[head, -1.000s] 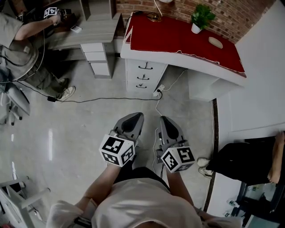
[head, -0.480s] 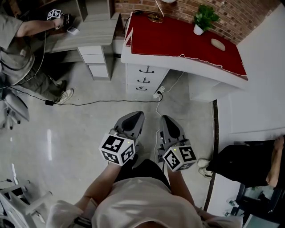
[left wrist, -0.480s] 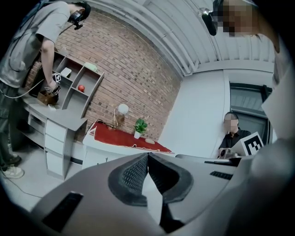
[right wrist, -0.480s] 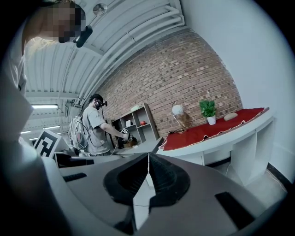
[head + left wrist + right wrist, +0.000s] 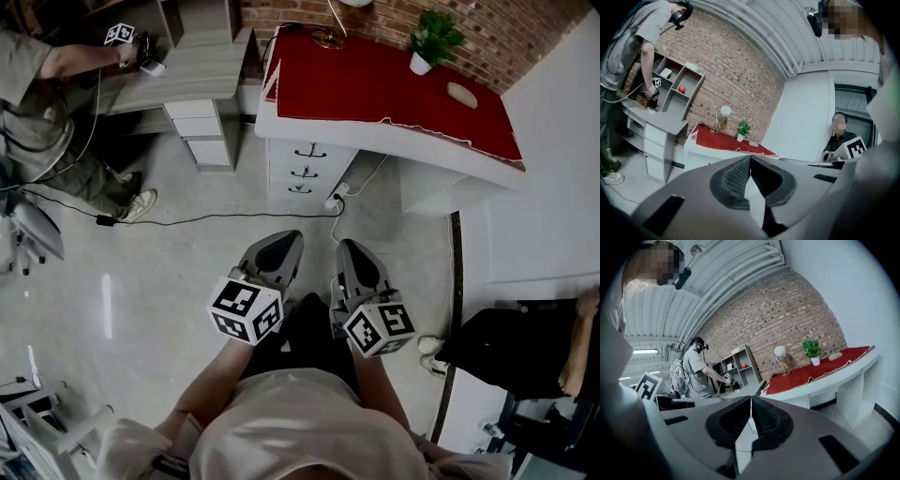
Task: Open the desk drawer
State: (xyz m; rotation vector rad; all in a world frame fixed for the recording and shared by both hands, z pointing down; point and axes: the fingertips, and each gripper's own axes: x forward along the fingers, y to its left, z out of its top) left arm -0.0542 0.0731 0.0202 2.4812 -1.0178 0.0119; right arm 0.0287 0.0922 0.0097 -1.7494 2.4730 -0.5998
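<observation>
Walk-up underway: white desk w/ red cloth top (image 5: 394, 142) now sits slightly nearer than a sec ago. White three-drawer stack (image 5: 302, 171) under it is well ahead, shut, untouched. Left gripper (image 5: 281, 242) & right gripper (image 5: 349, 251) are both closed and empty; reach not yet begun.

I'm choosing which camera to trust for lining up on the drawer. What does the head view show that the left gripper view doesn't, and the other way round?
Only the head view: the desk's three drawers with their dark handles, and the cable lying across the floor.

Only the left gripper view: the left gripper with its jaws shut and nothing between them, and a red ball in the shelving.

Both: the red cloth, the potted plant and the person at the grey desk.
</observation>
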